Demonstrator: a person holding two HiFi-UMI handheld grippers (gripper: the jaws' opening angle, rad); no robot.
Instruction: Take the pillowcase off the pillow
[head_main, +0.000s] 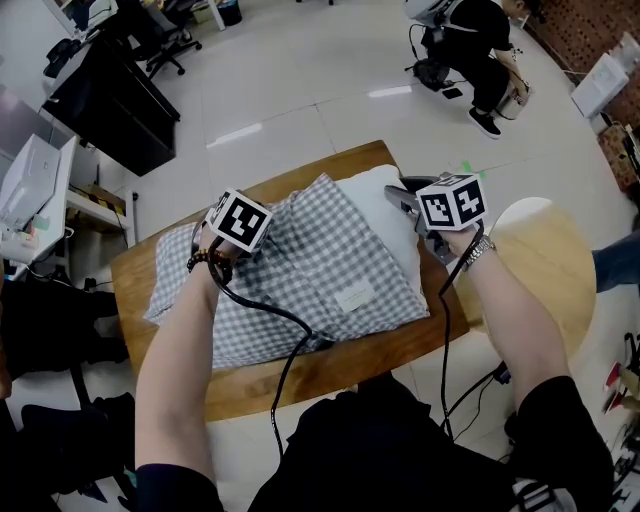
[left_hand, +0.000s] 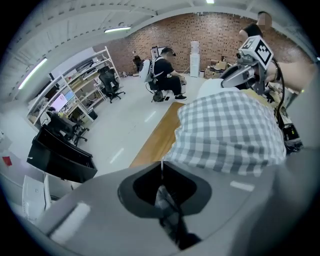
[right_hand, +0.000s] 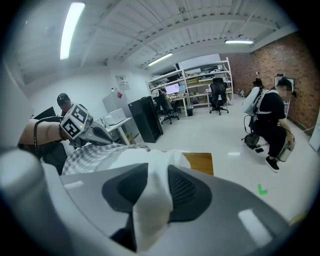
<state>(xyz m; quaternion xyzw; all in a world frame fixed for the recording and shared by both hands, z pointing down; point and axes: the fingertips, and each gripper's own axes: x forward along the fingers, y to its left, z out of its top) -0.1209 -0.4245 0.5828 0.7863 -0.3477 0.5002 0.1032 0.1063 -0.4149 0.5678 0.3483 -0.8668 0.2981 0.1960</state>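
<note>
A grey-and-white checked pillowcase (head_main: 320, 260) lies across the wooden table (head_main: 330, 372), with the white pillow (head_main: 385, 200) sticking out of its far right end. My left gripper (head_main: 250, 222) sits over the case's left part and is shut, a pinch of checked cloth (left_hand: 230, 135) caught between its jaws (left_hand: 161, 167). My right gripper (head_main: 393, 195) is at the bare pillow end. Its jaws (right_hand: 152, 185) stand apart, and a fold of white pillow (right_hand: 150, 160) lies between them. In the right gripper view the pillowcase (right_hand: 95, 155) shows beyond the pillow.
A round wooden stool top (head_main: 550, 260) stands just right of the table. A person (head_main: 480, 50) crouches on the floor beyond. At the left are a black cabinet (head_main: 110, 100) and a white machine (head_main: 30, 190). Cables run from both grippers toward me.
</note>
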